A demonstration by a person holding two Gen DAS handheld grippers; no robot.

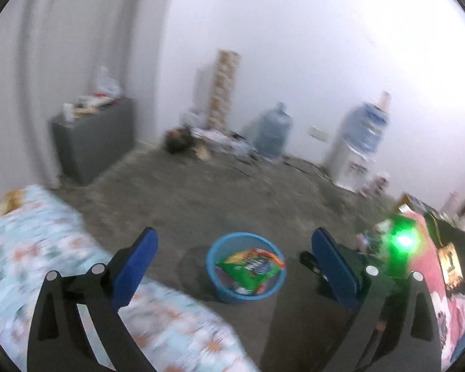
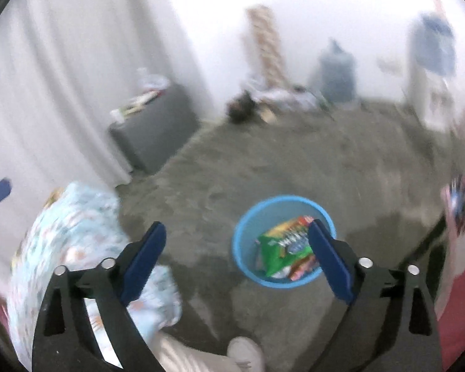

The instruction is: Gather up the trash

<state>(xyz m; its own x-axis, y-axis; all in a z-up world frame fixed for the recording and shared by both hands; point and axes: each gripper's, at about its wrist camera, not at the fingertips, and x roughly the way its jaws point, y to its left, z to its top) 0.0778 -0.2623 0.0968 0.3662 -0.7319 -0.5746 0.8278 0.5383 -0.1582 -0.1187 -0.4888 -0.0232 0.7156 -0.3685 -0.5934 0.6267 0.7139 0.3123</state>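
A round blue bin stands on the grey carpet and holds a green snack wrapper on top of other wrappers. My left gripper hangs above and in front of the bin, jaws wide open, with nothing between its blue pads. The right wrist view shows the same bin and green wrapper. My right gripper is also open and empty, and its right pad overlaps the bin's right rim in the picture. Both views are blurred.
Floral light-blue bedding lies at the lower left. A pink cloth is on the right. A grey cabinet, a water jug, a dispenser and floor clutter line the far wall. A person's foot is below.
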